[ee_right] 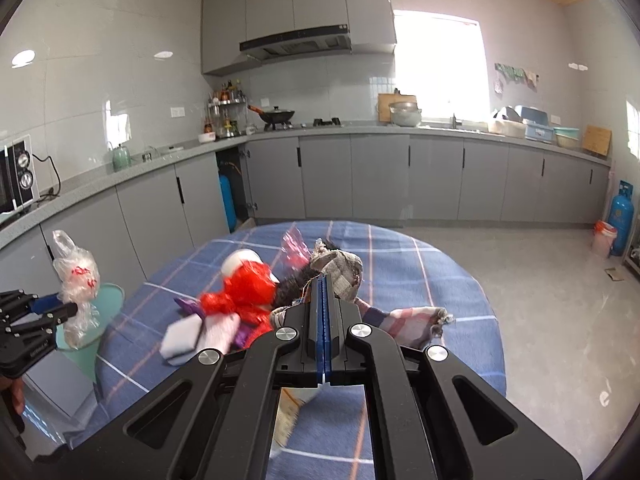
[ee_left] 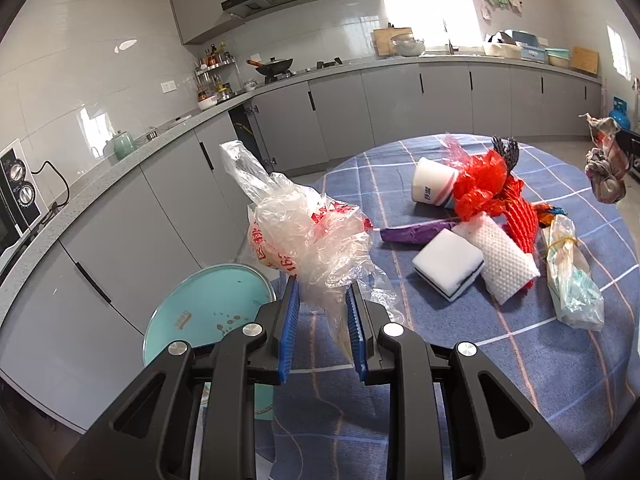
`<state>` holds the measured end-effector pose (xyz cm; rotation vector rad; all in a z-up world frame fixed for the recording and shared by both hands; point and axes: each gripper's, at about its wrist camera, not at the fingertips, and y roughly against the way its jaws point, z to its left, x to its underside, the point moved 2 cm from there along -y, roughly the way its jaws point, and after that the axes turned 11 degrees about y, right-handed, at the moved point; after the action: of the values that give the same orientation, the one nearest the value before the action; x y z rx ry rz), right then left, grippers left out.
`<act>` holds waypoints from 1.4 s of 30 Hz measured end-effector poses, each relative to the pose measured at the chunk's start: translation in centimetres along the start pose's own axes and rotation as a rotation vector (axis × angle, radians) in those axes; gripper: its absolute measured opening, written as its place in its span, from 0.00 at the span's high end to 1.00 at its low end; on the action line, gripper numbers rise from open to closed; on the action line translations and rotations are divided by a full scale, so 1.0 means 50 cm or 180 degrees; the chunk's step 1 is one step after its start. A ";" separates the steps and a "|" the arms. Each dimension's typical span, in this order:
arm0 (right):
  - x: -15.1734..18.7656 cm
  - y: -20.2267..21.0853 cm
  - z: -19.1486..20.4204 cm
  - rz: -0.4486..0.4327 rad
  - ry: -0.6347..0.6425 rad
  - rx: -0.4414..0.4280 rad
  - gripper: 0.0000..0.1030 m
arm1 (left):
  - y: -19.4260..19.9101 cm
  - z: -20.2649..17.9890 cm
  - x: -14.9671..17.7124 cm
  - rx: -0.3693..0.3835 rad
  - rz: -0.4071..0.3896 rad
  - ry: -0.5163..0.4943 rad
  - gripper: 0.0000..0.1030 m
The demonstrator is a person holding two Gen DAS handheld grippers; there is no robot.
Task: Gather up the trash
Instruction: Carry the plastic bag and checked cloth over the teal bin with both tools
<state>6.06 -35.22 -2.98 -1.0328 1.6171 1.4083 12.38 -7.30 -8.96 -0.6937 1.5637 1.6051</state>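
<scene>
- Crumpled clear bag (ee_left: 304, 236) sits clamped between the left gripper (ee_left: 322, 304) pads, raised just beyond the teal bin (ee_left: 208, 312).
- Checked rag (ee_right: 340, 270) is pinched in the right gripper (ee_right: 324, 292), above the table (ee_right: 420, 264).
- Centre each bundle over the bin before releasing; loose plastic may cling.

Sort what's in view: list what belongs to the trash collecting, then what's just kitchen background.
Job: clear plastic bag in left gripper, rag in right gripper, teal bin, paper cup, red bag, sponge.

Background: wok, microwave, gas cylinder.
</scene>
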 end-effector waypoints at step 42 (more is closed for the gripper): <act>-0.124 -0.136 0.337 -0.0074 0.0417 -0.1014 0.99 | 0.057 0.314 -0.047 -0.0657 -0.0285 0.0637 0.76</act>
<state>15.20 -18.39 -2.01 -1.3460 1.4946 1.6476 13.40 8.00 -3.93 -1.0493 1.4945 1.6869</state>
